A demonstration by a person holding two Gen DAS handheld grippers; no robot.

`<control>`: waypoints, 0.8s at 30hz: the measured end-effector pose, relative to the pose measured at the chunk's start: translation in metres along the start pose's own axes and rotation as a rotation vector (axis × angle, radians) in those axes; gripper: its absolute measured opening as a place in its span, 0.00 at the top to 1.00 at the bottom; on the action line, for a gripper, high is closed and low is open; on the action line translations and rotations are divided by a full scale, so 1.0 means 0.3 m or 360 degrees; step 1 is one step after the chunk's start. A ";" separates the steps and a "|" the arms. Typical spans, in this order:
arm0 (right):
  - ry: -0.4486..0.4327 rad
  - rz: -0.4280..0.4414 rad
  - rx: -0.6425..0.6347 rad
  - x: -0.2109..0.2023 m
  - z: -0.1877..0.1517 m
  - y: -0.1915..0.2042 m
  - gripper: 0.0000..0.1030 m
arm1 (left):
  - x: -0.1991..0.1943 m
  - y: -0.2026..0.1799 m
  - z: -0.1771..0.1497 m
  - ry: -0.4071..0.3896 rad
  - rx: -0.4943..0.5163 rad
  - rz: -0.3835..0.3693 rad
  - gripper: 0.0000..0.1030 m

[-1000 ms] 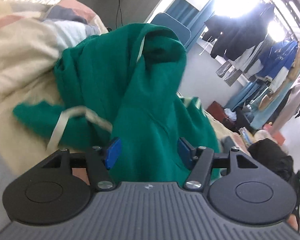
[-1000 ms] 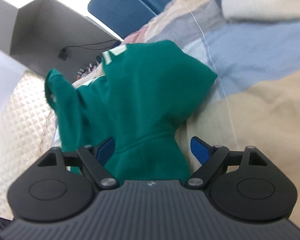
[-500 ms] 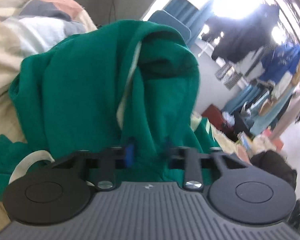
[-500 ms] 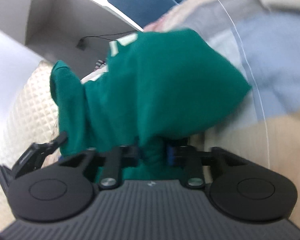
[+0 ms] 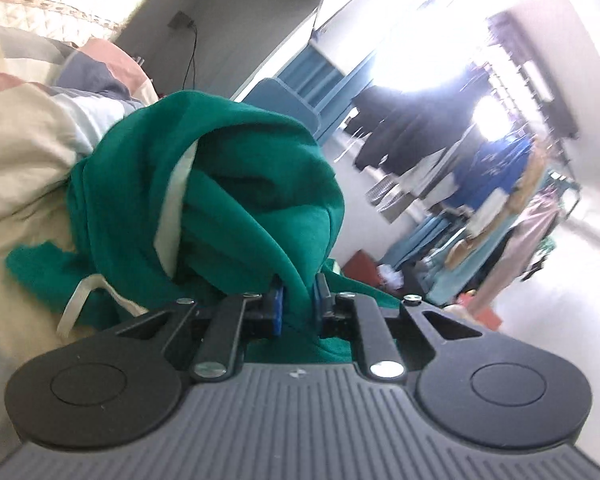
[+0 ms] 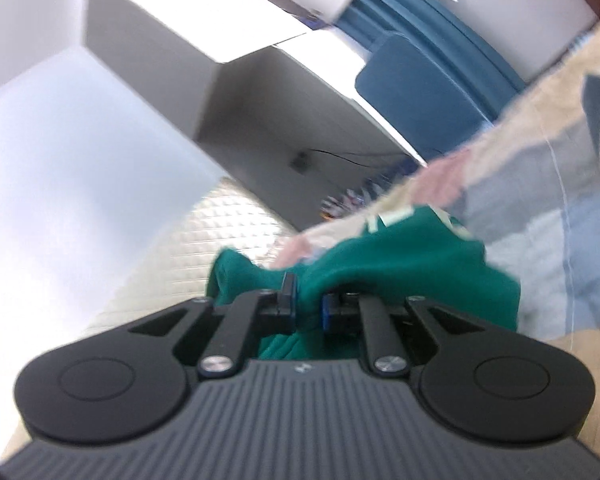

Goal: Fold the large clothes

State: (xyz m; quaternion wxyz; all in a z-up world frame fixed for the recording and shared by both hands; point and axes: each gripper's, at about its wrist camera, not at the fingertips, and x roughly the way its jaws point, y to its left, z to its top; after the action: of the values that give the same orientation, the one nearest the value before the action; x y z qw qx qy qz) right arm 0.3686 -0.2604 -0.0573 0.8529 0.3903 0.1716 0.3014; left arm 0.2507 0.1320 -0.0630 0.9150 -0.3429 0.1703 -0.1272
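A green hoodie (image 5: 220, 200) with cream drawstrings lies bunched on a patchwork bedspread (image 5: 16, 160). My left gripper (image 5: 298, 306) has its jaws still closing, and its blue pads pinch a fold of the green cloth. In the right wrist view the same green hoodie (image 6: 400, 264) shows cream lettering near its top edge. My right gripper (image 6: 308, 306) also has its jaws closing, with its pads pressed on a bunch of the hoodie that is lifted off the bedspread (image 6: 540, 200). Most of the garment hangs crumpled between the two grips.
A quilted cream headboard (image 6: 204, 240) and a grey wall with a socket and cable (image 5: 182, 24) stand behind the bed. A blue chair (image 6: 416, 80) stands beside it. A rack of hanging clothes (image 5: 480, 168) fills the right of the room.
Both grippers have gone from wide open to clamped on the green hoodie. Both have risen, lifting the cloth off the bedspread, and the right one now points more level.
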 end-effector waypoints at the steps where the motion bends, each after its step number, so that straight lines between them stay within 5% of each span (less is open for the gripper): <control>1: 0.0002 0.0032 -0.0014 -0.036 -0.005 0.029 0.86 | -0.059 -0.005 -0.021 -0.0015 -0.0013 -0.0028 0.85; 4: 0.0045 0.0075 -0.0089 -0.127 -0.048 0.116 0.86 | -0.211 -0.005 -0.099 -0.0044 -0.0059 -0.0050 0.85; 7: 0.0168 0.0002 -0.0119 -0.170 -0.112 0.177 0.86 | -0.299 0.035 -0.187 0.0016 -0.0139 0.0080 0.85; 12: 0.0349 -0.0254 -0.0057 -0.165 -0.227 0.179 0.84 | -0.279 0.108 -0.275 0.0258 -0.0247 0.0284 0.84; 16: 0.0422 -0.0421 0.0020 -0.168 -0.278 0.141 0.83 | -0.247 0.132 -0.299 0.0341 -0.0296 0.0273 0.73; 18: 0.0430 -0.0456 0.0041 -0.169 -0.295 0.124 0.76 | -0.244 0.134 -0.303 0.0353 -0.0310 0.0247 0.37; 20: 0.0436 -0.0476 0.0089 -0.168 -0.298 0.106 0.43 | -0.235 0.133 -0.287 0.0353 -0.0301 0.0249 0.35; 21: 0.0432 -0.0476 0.0129 -0.166 -0.300 0.094 0.35 | -0.239 0.133 -0.285 0.0353 -0.0282 0.0247 0.34; 24: 0.0441 -0.0529 0.0207 -0.149 -0.311 0.079 0.30 | -0.207 0.124 -0.279 0.0358 -0.0225 0.0272 0.30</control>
State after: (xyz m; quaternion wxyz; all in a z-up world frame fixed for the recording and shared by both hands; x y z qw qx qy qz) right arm 0.2765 -0.2249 -0.0959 0.8321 0.3656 0.3682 0.1957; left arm 0.1652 0.1321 -0.1333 0.8712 -0.3743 0.3089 -0.0741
